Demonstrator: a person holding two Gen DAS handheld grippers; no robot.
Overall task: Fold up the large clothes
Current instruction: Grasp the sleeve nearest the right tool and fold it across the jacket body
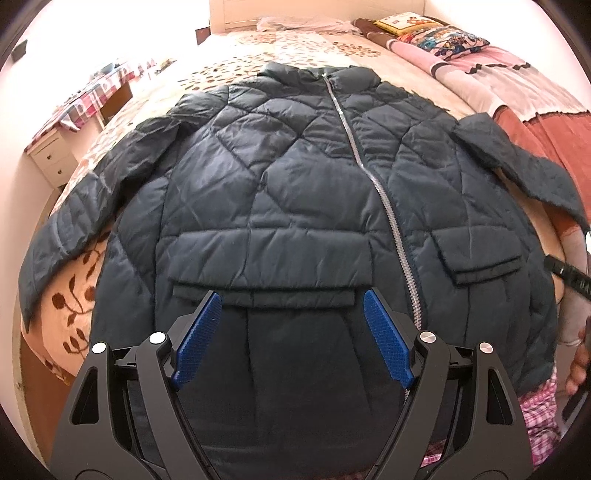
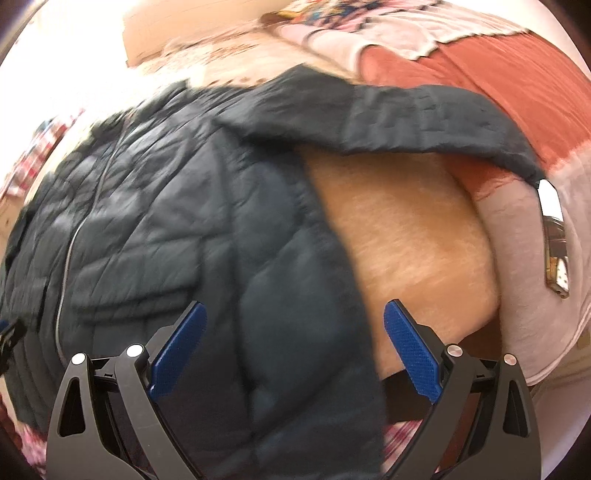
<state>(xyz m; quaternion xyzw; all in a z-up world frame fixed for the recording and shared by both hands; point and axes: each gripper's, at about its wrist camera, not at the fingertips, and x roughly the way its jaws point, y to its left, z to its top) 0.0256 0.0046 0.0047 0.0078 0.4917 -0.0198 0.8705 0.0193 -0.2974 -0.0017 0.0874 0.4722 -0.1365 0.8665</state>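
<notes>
A dark quilted jacket point(image 1: 288, 192) lies front up and zipped on the bed, both sleeves spread outward. My left gripper point(image 1: 291, 306) is open and empty, hovering over the jacket's lower front near the left pocket flap. My right gripper point(image 2: 295, 314) is open and empty over the jacket's point(image 2: 177, 221) right side edge, near the hem. The right sleeve point(image 2: 388, 118) stretches across the bed beyond it. The right wrist view is blurred. The right gripper's edge shows at the far right of the left wrist view point(image 1: 565, 275).
The bed point(image 1: 258, 55) has a floral sheet, pillows point(image 1: 436, 33) and a pink and rust blanket point(image 1: 535, 122) on its right side. A phone point(image 2: 554, 240) lies on the blanket right of the sleeve. A white bedside cabinet point(image 1: 51, 158) stands at left.
</notes>
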